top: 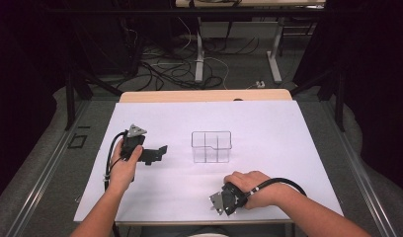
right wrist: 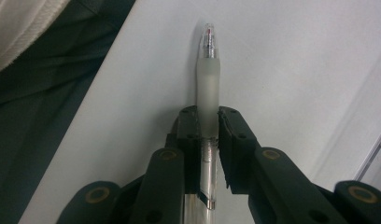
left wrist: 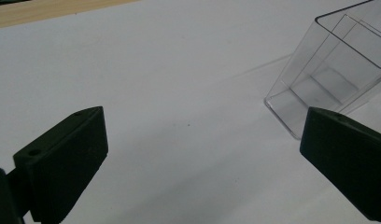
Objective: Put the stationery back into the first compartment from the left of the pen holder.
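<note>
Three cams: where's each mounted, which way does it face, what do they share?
High view: above the person's side, facing forward and down on the white table; both forearms, left tongs, right tongs.
Left gripper view: on the left tongs, jaws wide apart, facing the clear divided box.
Right gripper view: on the right tongs, clamped on a clear pen near the table's edge.
Shared: the box, in the high and left gripper views.
</note>
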The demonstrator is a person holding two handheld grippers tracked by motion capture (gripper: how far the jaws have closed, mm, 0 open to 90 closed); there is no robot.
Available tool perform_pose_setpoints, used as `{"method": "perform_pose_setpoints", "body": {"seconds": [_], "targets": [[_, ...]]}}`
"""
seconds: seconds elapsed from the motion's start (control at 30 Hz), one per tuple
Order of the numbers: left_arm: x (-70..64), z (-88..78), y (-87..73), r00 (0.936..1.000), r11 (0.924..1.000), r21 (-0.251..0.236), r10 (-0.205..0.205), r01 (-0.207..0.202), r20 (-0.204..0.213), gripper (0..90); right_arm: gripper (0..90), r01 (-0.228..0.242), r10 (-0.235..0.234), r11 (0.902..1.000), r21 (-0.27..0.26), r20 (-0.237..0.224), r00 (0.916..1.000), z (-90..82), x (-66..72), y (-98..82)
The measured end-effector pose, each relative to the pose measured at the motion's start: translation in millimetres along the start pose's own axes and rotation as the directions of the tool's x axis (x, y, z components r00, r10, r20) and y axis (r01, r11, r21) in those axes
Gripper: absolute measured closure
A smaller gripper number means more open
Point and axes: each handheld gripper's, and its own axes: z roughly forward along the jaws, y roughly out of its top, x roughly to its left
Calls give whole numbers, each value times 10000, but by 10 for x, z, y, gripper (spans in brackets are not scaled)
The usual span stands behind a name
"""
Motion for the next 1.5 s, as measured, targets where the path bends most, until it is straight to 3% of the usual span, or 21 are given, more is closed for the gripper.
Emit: {"method": "perform_pose_setpoints", "body": {"seconds": [0.1, 0.3, 0.5, 0.6, 0.8, 1.0, 1.1, 1.17, 1.2, 1.23, 1.33, 1.37, 1.4, 1.5], "targets": [[-1, 1, 0, 10000, 10000, 4, 5, -5, -1, 8, 797, 43, -41, 9999, 106, -224, 9997, -10, -8, 6], [-4, -3, -1, 10000, 10000, 40, -63, 63, -14, 8, 798, -112, 112, 9999, -51, 159, 9998, -28, -18, -4], [-3, -2, -1, 10000, 10000, 94, 20, -20, -4, 8, 798, -817, 842, 9955, -480, 521, 9951, -114, -66, -5], [-8, 2, -2, 10000, 10000, 30, -53, 53, -5, 8, 799, -1391, 1433, 9884, -616, 695, 9872, -150, -81, 2], [-2, 0, -2, 10000, 10000, 93, 34, -33, -10, 8, 799, -1812, 1941, 9771, -1113, 1186, 9738, -202, -162, -5], [-3, 1, -2, 10000, 10000, 52, -13, 14, -16, 8, 799, -2556, 2800, 9515, -1714, 1380, 9500, -278, -247, -14], [-4, 2, -2, 10000, 10000, 65, -4, 5, -15, 8, 799, -3014, 3340, 9309, -2062, 1473, 9310, -321, -295, -13], [-5, 1, -2, 10000, 10000, 56, -8, 8, -11, 8, 799, -3465, 3861, 9072, -2385, 1455, 9109, -359, -338, -23], [-5, 0, -1, 10000, 10000, 53, -22, 22, -13, 8, 799, -3597, 4009, 8995, -2481, 1412, 9052, -375, -354, -30], [-3, -1, -1, 10000, 10000, 46, -21, 21, -12, 8, 799, -3835, 4311, 8812, -2764, 1370, 8919, -393, -380, -40], [7, -2, 1, 10000, 10000, 42, 51, -51, -9, 8, 799, -4348, 4931, 8415, -3208, 1270, 8607, -433, -426, -66], [8, -4, 2, 10000, 10000, 81, 38, -38, 16, 8, 799, -4554, 5188, 8233, -3388, 1236, 8459, -448, -454, -82], [10, -4, 3, 10000, 10000, 82, 32, -33, 43, 8, 799, -4688, 5328, 8125, -3464, 1150, 8384, -463, -467, -91], [9, -6, 3, 10000, 9999, 108, 8, -8, 45, 8, 799, -5164, 5908, 7626, -3896, 943, 8013, -497, -517, -133]]}}
